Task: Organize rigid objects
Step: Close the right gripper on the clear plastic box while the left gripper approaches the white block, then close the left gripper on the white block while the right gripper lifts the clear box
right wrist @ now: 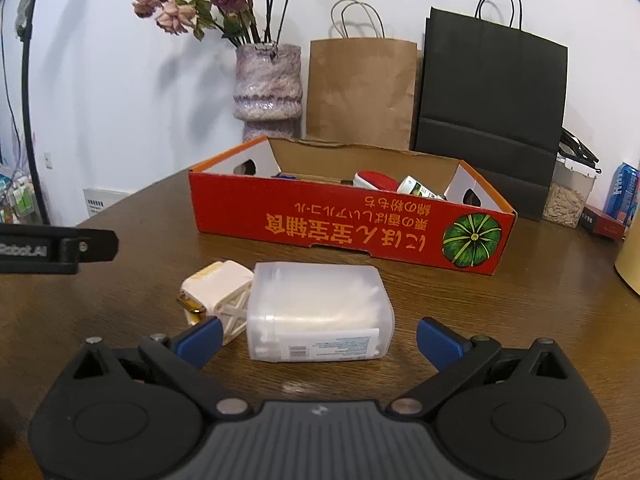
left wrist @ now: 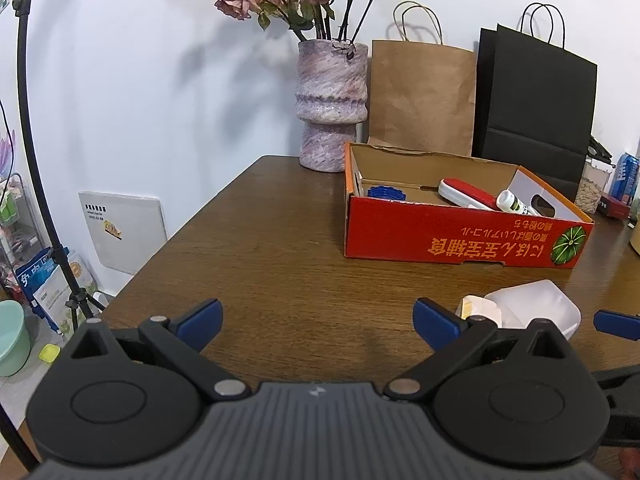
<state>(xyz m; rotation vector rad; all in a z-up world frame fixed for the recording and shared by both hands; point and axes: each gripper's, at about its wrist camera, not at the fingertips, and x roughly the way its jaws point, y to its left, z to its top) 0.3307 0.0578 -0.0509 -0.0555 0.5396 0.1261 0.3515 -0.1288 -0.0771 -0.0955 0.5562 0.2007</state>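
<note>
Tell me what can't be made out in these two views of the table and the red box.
- Red box, right wrist view: its near wall hides most of the blue item; only a sliver shows.
- White plug adapter, left wrist view: mostly hidden behind the left gripper's finger.
- Translucent container, right wrist view: label print too small to read.
- Blue can, left wrist view: cut off by the fisheye edge.

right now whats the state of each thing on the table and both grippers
left gripper: open, empty
right gripper: open, empty, just short of the translucent box
translucent box: closed, lying on its side on the table
white adapter: lying against the translucent box
red carton: open-topped, holding items
vase: upright
</note>
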